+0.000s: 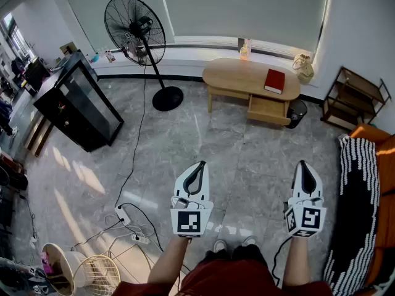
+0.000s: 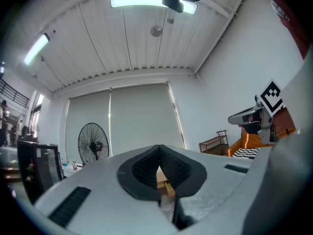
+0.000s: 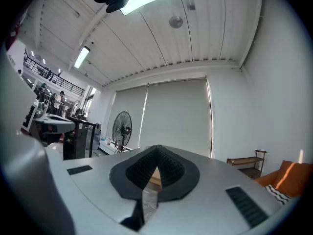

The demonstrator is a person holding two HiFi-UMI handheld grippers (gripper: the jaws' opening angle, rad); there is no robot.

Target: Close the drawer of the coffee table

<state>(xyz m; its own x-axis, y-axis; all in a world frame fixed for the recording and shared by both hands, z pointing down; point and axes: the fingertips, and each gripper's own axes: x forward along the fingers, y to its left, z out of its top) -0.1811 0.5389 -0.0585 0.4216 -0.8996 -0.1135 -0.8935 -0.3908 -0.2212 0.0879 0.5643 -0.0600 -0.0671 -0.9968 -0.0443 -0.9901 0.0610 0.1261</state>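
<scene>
Nothing legible anywhere. The left gripper and right gripper carry only black-and-white square markers, no letters or digits. The red book on the table is too small to read.

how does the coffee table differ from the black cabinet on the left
The coffee table is light wood with a rounded top; the cabinet is black and boxy. The table's drawer hangs open, with a red book on top; the cabinet shows no open drawer. Both stand on the tiled floor.
</scene>
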